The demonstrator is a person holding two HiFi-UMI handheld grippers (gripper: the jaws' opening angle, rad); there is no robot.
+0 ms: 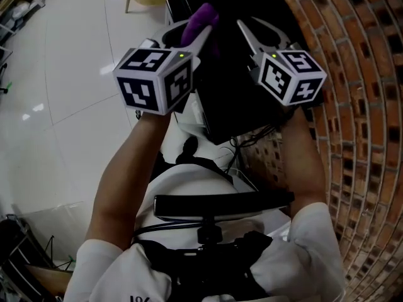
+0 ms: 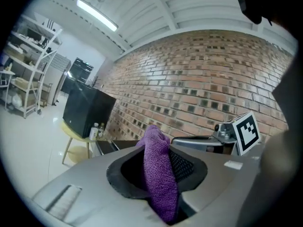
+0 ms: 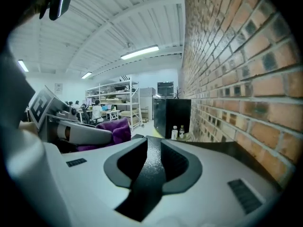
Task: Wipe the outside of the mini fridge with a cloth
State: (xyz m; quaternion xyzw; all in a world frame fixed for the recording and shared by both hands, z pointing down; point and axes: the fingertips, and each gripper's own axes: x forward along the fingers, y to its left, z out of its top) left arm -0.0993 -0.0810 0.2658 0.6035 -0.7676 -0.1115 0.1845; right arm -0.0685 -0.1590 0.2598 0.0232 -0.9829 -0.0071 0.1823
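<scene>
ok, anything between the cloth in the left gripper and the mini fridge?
Nothing visible. The left gripper grips the purple cloth, which the head view shows against the black mini fridge. The right gripper is beside it, empty and off that path.

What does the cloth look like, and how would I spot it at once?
Find the brick wall on the right of the head view; beside it stands the black mini fridge. Over the fridge, the left gripper is clamped on the cloth: a fuzzy purple wad, the only purple thing among black and grey parts.
</scene>
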